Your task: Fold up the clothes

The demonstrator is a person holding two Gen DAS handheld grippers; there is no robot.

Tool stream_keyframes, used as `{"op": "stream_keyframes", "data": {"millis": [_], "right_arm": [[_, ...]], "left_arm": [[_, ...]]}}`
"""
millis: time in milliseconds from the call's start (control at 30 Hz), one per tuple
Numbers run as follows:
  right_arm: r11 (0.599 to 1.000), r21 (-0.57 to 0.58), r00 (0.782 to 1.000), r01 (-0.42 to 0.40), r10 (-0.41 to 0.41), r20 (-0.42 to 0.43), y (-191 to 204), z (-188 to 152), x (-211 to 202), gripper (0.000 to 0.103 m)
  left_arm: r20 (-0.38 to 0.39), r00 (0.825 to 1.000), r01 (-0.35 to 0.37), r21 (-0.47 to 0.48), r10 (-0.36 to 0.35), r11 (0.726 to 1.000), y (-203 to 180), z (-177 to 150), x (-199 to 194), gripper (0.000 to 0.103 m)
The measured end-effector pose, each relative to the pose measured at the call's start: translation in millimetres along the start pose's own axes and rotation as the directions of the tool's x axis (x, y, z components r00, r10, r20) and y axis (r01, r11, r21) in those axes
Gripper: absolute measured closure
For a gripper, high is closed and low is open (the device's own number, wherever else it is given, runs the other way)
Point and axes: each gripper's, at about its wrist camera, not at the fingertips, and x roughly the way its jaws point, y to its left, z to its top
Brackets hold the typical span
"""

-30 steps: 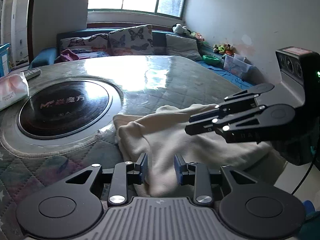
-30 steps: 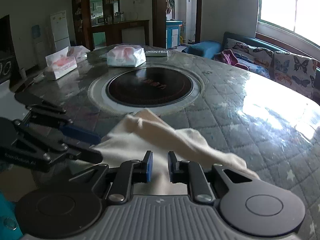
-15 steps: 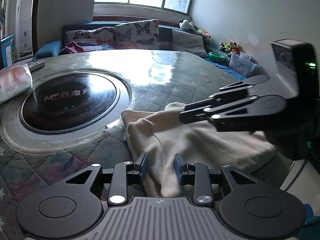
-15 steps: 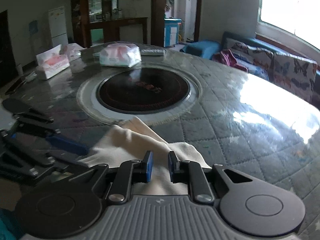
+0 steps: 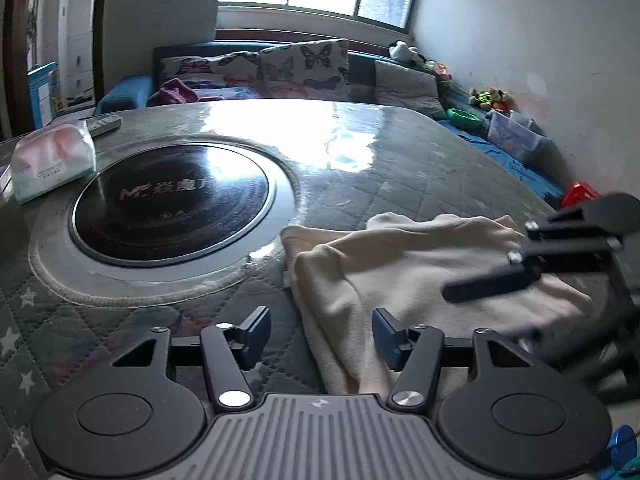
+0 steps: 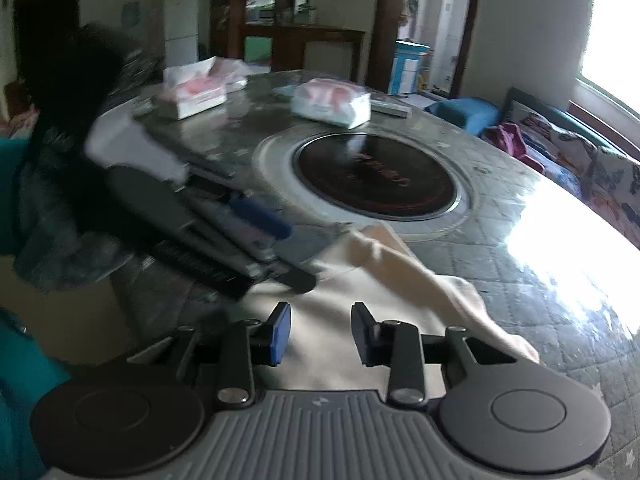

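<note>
The cream cloth (image 5: 420, 276) lies on the quilted table (image 5: 400, 168) near its edge, at about 5 o'clock from the black round plate (image 5: 172, 204) in the left wrist view. Its long axis runs approx. 9 to 3 o'clock there. L gripper (image 5: 322, 334) has just been opening; jaws stand wide, cloth edge between them but pads not pressing. R gripper (image 6: 320, 330) also just opening, half apart over the cloth, holding nothing. Both are equally near, one at each end.
</note>
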Motion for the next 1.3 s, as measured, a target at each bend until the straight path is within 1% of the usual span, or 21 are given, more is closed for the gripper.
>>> {"op": "stream_keyframes", "data": {"millis": [33, 100, 200, 267, 333, 567, 767, 900, 967, 1033, 1100, 1200, 1300], "right_arm": [[1.0, -0.014, 1.0, -0.003, 0.003, -0.005, 4, -1, 0, 0.07], [0.999, -0.034, 1.0, -0.007, 0.007, -0.015, 12, -1, 2, 0.069], [0.998, -0.068, 1.0, -0.009, 0.008, -0.024, 23, -2, 4, 0.063], [0.996, -0.089, 1.0, -0.012, 0.009, -0.03, 30, -1, 7, 0.063], [0.994, -0.11, 0.999, -0.008, 0.004, -0.039, 37, 0, 9, 0.062], [0.979, -0.202, 0.998, 0.033, -0.044, -0.05, 59, 2, 21, 0.061], [0.952, -0.293, 0.994, 0.085, -0.1, -0.038, 75, 1, 29, 0.061], [0.926, -0.359, 0.991, 0.113, -0.133, -0.031, 84, -2, 36, 0.063], [0.918, -0.379, 0.989, 0.121, -0.143, -0.03, 86, -4, 39, 0.071], [0.92, -0.371, 0.989, 0.126, -0.146, -0.027, 84, -3, 39, 0.08], [0.938, -0.326, 0.991, 0.12, -0.133, -0.016, 77, 0, 35, 0.084], [0.96, -0.257, 0.994, 0.108, -0.112, 0.0, 66, 6, 27, 0.087], [0.975, -0.199, 0.995, 0.098, -0.096, 0.019, 55, 9, 20, 0.088]], "left_arm": [[-0.002, 1.0, -0.008, -0.005, 0.008, 1.0, 1, 0, 1, 0.037], [-0.003, 1.0, -0.021, -0.015, 0.021, 1.0, 3, 0, 1, 0.035], [0.001, 0.999, -0.036, -0.033, 0.036, 0.999, 6, 0, 1, 0.029], [0.005, 0.999, -0.046, -0.043, 0.046, 0.998, 9, 0, 0, 0.026], [0.007, 0.998, -0.056, -0.059, 0.056, 0.997, 12, 1, 0, 0.019], [0.007, 0.997, -0.074, -0.139, 0.076, 0.988, 28, 4, -1, 0.016], [-0.002, 0.998, -0.068, -0.234, 0.069, 0.97, 40, 6, -2, 0.016], [0.001, 0.999, -0.048, -0.29, 0.051, 0.956, 43, 6, -4, 0.016], [0.004, 1.0, -0.027, -0.317, 0.03, 0.948, 43, 6, -5, 0.016], [0.004, 1.0, -0.007, -0.349, 0.009, 0.937, 44, 6, -4, 0.016], [-0.004, 1.0, 0.015, -0.388, -0.018, 0.922, 45, 6, -2, 0.016], [-0.019, 0.998, 0.051, -0.445, -0.066, 0.894, 47, 5, 4, 0.016], [-0.018, 0.995, 0.078, -0.485, -0.099, 0.871, 45, 6, 7, 0.016]]}}
